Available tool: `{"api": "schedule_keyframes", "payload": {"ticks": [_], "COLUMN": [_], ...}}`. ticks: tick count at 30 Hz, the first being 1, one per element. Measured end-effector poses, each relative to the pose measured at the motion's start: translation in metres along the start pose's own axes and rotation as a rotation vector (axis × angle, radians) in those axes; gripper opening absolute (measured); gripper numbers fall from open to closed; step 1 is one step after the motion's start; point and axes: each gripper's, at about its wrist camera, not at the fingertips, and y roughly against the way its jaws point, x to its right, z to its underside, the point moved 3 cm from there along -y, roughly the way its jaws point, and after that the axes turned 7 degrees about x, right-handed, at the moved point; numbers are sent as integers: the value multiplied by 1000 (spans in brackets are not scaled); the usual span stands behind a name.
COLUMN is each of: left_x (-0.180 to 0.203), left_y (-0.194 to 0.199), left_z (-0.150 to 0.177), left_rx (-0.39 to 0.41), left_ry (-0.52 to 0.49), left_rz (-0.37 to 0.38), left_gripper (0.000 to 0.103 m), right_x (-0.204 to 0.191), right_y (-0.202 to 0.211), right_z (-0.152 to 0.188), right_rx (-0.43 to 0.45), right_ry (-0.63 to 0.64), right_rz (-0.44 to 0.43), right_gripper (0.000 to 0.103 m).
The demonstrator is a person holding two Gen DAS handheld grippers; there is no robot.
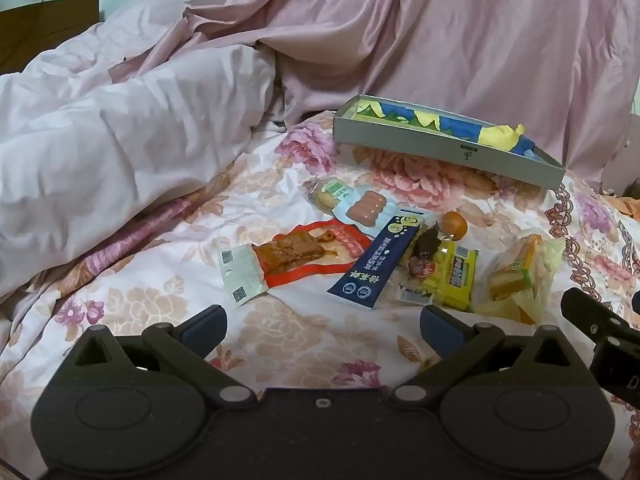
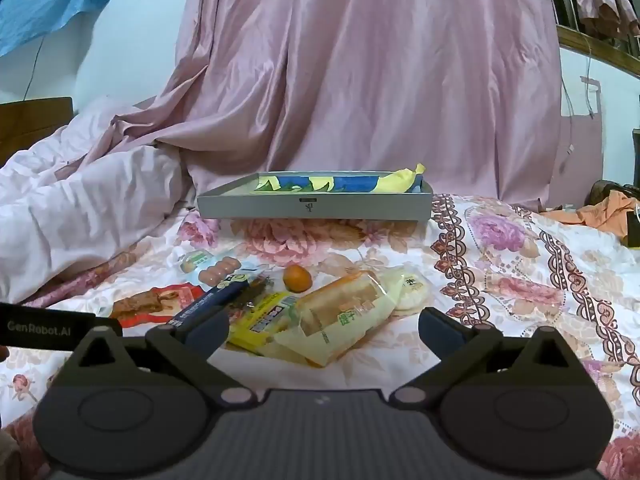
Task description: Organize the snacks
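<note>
Several snacks lie on a floral bedsheet: a red pack of dried meat (image 1: 298,254), a dark blue stick pack (image 1: 376,262), a sausage pack (image 1: 366,208), a small orange fruit (image 1: 456,225), a yellow packet (image 1: 460,274) and a clear bag of bread (image 1: 518,270). Behind them sits a grey shallow box (image 1: 440,148) lined with blue and yellow paper. My left gripper (image 1: 322,320) stands open just short of the snacks, nothing between its fingers. My right gripper (image 2: 324,324) is open too, with the bread bag (image 2: 344,312) lying just ahead between its fingertips, untouched. The grey box (image 2: 312,208) lies beyond.
A rumpled white duvet (image 1: 120,140) is heaped to the left, and a pink curtain (image 2: 360,72) hangs behind the box. An orange cloth (image 2: 604,210) lies at the far right. A round white wrapped cake (image 2: 412,288) sits beside the bread bag. Bare sheet stretches to the right.
</note>
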Motion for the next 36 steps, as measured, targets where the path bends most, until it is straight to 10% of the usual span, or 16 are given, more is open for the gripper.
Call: {"api": "schedule_keyframes", "payload": {"ticks": [36], "left_x": [0], "left_y": [0], "left_z": [0], "left_rx": [-2], "left_ry": [3], "left_rz": [2], "left_gripper": [102], "right_x": [2], "right_y": [0], "right_z": [1], "right_rx": [-5], "right_ry": [-10], "right_rz": [-1], "right_gripper": [103]}}
